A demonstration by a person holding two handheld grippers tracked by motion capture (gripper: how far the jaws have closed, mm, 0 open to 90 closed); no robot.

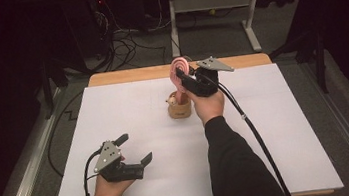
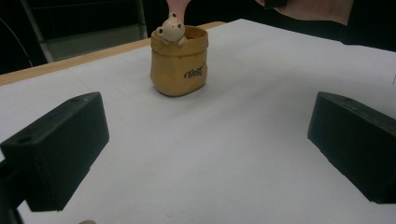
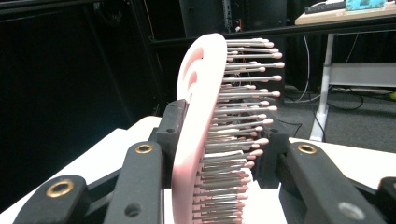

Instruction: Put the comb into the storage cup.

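Holder (image 2: pixel 179 65) beneath gripped hairbrush (image 3: pixel 205 135)

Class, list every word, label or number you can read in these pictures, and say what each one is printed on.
"Bott" or similar, in dark script, last letters unclear: on the front of the yellow sack-shaped pot with the small bear figure at its rim.
Nothing else readable: no print shows on the pink hairbrush or the white table cover.

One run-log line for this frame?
right gripper: shut on pink hairbrush, handle in bear pot | left gripper: open, empty, on white mat
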